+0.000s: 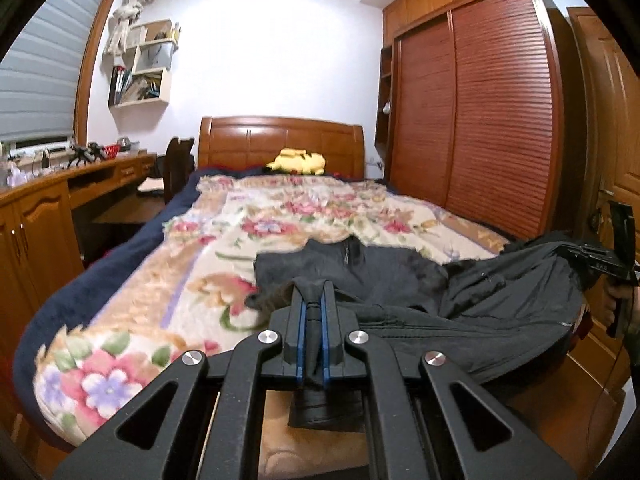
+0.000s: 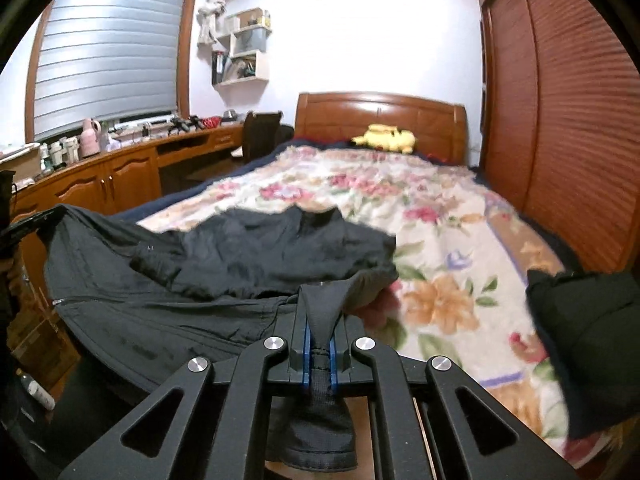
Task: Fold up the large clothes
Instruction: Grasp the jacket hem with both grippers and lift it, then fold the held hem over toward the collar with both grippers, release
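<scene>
Left gripper (image 1: 314, 300) and right gripper (image 2: 320, 300) each clamp an edge of our black jacket (image 1: 400, 276), lifted at the foot of the bed (image 1: 192, 280). We should keep it taut, hands level, then lay it flat.

Walls: pale white-lilac, brightly lit.
Window (image 2: 108, 52): wood-framed, grey slatted blind down.
Bed (image 1: 132, 280): floral blanket over navy cover, wooden headboard (image 1: 280, 140), yellow plush toy (image 1: 298, 162) beside it.
Wardrobe (image 1: 480, 120): reddish louvred sliding doors, right of the bed.
Desk (image 2: 120, 160): long, wooden, cluttered, under the window.
Shelves (image 1: 146, 64): white wall boxes holding books.
</scene>
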`<state>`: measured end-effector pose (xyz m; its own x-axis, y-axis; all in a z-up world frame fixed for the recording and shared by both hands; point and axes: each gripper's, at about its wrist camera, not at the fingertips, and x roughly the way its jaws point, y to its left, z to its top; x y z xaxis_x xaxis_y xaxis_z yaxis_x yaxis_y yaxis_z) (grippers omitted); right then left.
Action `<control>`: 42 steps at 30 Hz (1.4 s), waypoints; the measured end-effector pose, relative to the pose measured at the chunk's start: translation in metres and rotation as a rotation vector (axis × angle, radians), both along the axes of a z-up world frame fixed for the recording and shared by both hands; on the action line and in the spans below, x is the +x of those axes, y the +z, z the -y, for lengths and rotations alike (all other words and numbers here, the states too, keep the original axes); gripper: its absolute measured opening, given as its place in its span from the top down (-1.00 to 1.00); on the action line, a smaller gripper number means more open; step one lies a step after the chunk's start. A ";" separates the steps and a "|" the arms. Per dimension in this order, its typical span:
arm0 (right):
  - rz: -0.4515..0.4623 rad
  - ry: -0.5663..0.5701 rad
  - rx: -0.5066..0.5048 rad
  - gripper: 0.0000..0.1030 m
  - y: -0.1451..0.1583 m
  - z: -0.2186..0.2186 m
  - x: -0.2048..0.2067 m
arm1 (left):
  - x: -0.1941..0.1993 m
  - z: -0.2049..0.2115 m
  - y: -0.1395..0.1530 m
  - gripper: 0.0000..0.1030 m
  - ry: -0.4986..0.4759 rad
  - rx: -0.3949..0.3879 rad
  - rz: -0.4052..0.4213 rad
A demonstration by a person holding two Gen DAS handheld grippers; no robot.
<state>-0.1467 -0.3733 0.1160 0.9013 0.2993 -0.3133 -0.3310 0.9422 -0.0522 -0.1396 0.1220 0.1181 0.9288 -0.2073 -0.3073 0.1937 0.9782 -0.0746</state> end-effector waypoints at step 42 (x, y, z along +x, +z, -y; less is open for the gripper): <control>-0.145 -0.005 -0.049 0.89 -0.084 -0.028 0.163 | 0.154 -0.011 -0.063 0.87 0.071 0.057 -0.213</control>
